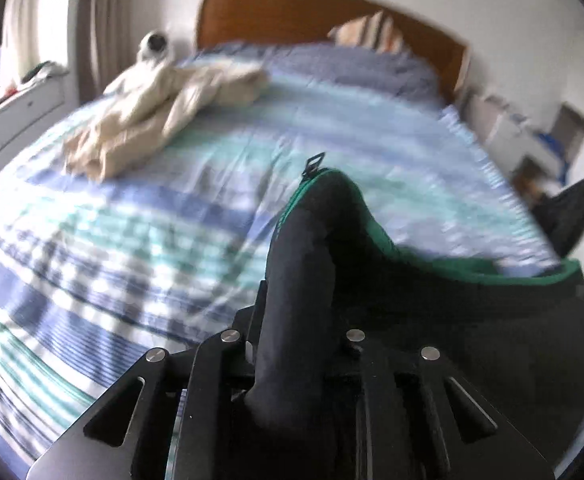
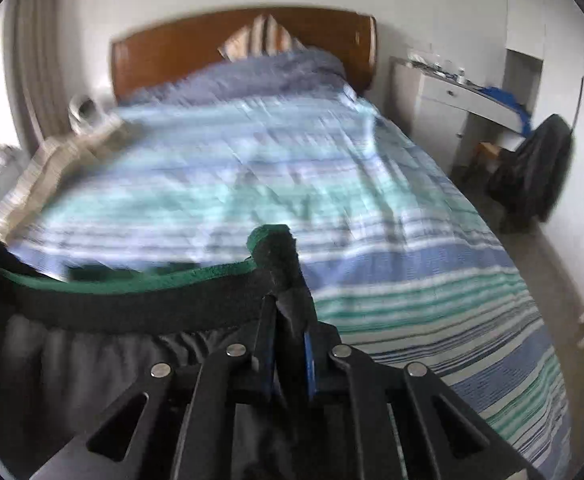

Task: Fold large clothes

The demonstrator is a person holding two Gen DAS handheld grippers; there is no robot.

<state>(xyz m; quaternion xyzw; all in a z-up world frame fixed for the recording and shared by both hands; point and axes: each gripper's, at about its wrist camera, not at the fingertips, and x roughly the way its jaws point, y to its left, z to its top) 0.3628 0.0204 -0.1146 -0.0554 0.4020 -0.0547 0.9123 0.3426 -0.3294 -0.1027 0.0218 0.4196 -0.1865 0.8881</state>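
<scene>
A black jacket (image 2: 103, 344) with a green lining is held up over the foot of a bed (image 2: 251, 168), stretched between two tools. The left hand-held gripper (image 1: 296, 280) is clamped on a bunched fold of the jacket, near a zipper pull (image 1: 314, 161) that sticks up above the fabric. The right hand-held gripper (image 2: 287, 304) is closed tight on the opposite corner of the same garment, where the green edge curls over the top. Between the two grips the green-trimmed edge sags in a shallow curve, and the dark body of the jacket hangs below it.

The bed wears a bedspread (image 1: 171, 208) striped in blue, teal and white. A crumpled beige garment (image 1: 163, 108) lies on the far left part of the bed, well apart from the jacket. A striped pillow (image 2: 261, 36) leans against a wooden headboard (image 2: 163, 56). To the right of the bed stand a white desk (image 2: 456, 100) and a dark chair (image 2: 532, 176). Both views are blurred.
</scene>
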